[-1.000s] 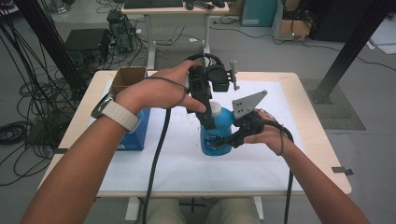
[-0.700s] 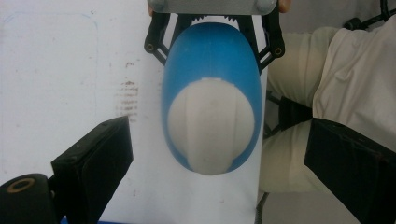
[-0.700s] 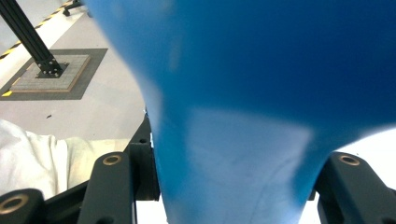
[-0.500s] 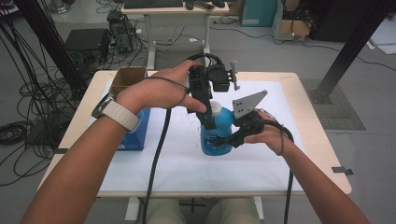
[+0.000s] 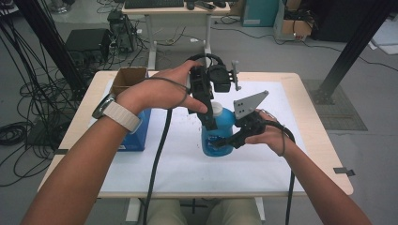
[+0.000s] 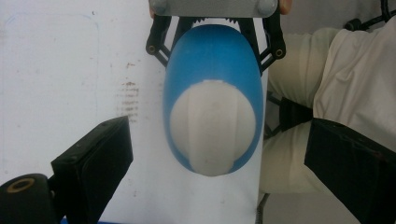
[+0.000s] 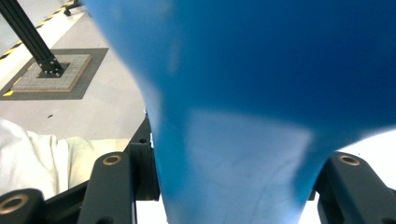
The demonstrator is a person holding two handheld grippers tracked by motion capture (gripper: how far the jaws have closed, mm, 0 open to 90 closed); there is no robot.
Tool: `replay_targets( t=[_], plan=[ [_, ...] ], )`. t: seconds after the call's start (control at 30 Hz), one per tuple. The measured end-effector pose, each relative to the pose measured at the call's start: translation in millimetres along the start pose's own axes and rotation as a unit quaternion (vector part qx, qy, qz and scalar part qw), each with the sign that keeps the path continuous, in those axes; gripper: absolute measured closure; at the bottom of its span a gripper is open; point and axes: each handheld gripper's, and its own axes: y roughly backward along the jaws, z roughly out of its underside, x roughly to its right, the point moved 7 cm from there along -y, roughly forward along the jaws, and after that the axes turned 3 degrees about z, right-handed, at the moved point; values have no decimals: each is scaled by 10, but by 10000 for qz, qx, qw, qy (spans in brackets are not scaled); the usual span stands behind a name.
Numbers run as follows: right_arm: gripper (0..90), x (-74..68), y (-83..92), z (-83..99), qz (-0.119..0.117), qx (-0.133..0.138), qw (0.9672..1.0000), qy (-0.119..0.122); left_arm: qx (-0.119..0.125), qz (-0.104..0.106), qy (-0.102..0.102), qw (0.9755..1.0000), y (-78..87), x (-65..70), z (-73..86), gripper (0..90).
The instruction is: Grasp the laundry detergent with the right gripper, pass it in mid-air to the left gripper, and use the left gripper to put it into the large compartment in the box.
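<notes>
A blue bottle [image 5: 220,137] with a white cap [image 5: 217,109] stands upright on the white mat [image 5: 178,164] at the table's middle. My right gripper [image 5: 218,141] comes in from the right and is shut on the bottle's lower body; the blue body [image 7: 261,93] sits tight between its jaws [image 7: 233,191]. My left gripper [image 5: 213,116] hangs over the bottle and points down at it. Its jaws [image 6: 215,163] stand open, wide apart on either side of the cap [image 6: 212,133] and not touching it. The bottle [image 6: 212,70] shows from above, with the right gripper [image 6: 212,32] clasping it.
A blue box [image 5: 137,132] stands at the mat's left edge, with an open cardboard box [image 5: 127,77] behind it. The wooden table [image 5: 324,140] ends close on the right. Cables trail from both grippers toward the front edge. The person's lap [image 6: 336,93] lies below that edge.
</notes>
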Motion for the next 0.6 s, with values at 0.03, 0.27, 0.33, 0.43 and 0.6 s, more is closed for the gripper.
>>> replay_targets(
  t=[0.03,0.27,0.33,0.43,0.6],
  plan=[
    [433,-1,-2,0,-19,2,10000,14,5,-2,20,10000,-2,1,-1,80],
    [433,-18,0,-3,-14,-21,10000,-52,20,-5,8,10000,-15,-8,-7,80],
    [433,-20,3,-4,-25,-33,10000,-62,-6,0,-7,10000,-14,-12,-6,80],
    [433,-26,5,-7,-22,-35,10000,-78,-85,-5,-58,9999,-8,-20,-5,80],
    [433,-30,-1,-16,-50,-21,10000,-51,-89,2,-41,10000,-28,-16,-12,81]
  ],
)
